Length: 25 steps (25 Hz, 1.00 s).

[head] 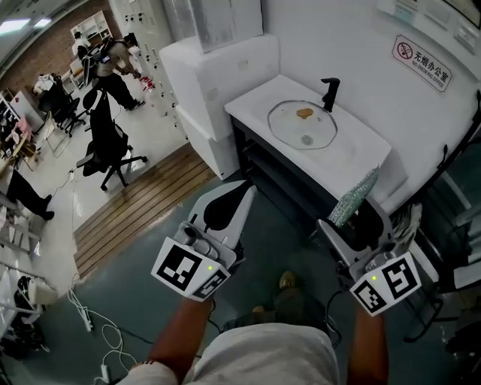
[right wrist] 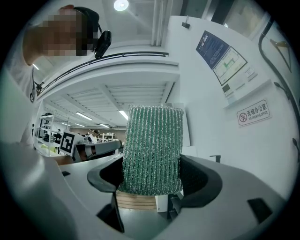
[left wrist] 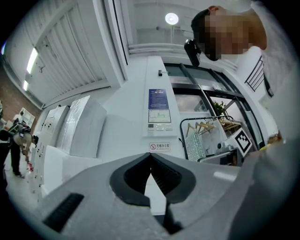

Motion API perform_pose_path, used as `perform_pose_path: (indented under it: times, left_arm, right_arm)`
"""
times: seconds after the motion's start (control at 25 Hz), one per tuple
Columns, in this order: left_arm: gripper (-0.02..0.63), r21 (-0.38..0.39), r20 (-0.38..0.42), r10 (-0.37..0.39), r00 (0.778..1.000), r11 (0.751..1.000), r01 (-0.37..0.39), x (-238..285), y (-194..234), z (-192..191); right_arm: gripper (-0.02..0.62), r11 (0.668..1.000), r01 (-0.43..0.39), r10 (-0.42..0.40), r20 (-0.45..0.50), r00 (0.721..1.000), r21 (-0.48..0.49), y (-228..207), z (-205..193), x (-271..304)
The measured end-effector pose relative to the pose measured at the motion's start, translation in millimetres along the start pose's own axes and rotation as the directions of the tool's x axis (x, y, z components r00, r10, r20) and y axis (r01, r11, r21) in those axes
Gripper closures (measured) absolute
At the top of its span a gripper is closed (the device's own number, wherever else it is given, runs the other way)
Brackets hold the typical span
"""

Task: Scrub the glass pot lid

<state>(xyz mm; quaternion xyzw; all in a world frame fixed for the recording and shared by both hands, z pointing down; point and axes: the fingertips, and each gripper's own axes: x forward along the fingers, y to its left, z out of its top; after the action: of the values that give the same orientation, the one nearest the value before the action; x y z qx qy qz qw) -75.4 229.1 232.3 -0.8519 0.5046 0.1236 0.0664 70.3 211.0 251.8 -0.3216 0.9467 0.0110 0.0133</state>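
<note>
White counter (head: 353,154) ahead of both claws, glass pot lid (head: 303,125) flat on it, well beyond their tips. Right claw (right wrist: 151,180) clamped on a green scouring sponge (right wrist: 152,147), upright, likely readied for scrubbing. Left claw (left wrist: 151,157) closed tip to tip, nothing between. Lid seen only from the head view; grip detail only from the gripper views.

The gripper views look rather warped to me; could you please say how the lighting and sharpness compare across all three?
Head view: evenly lit, sharp, mild bending; the lid shows clearly. Left gripper view: strong fisheye with dark round border, straight edges bowed, lamp blown out. Right gripper view: same fisheye, lamp glare at top; the sponge is crisp.
</note>
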Motion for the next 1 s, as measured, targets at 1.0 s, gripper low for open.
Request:
perform_pose_path:
  times: [1.0]
  left_arm:
    - [0.591,0.016,-0.091,0.041,0.995,0.999,-0.040,172.3,126.7,-72.6]
  right_arm:
    - [0.247,1.000,-0.015,0.016,-0.043,0.999,0.014,-172.5,-26.5,139.0]
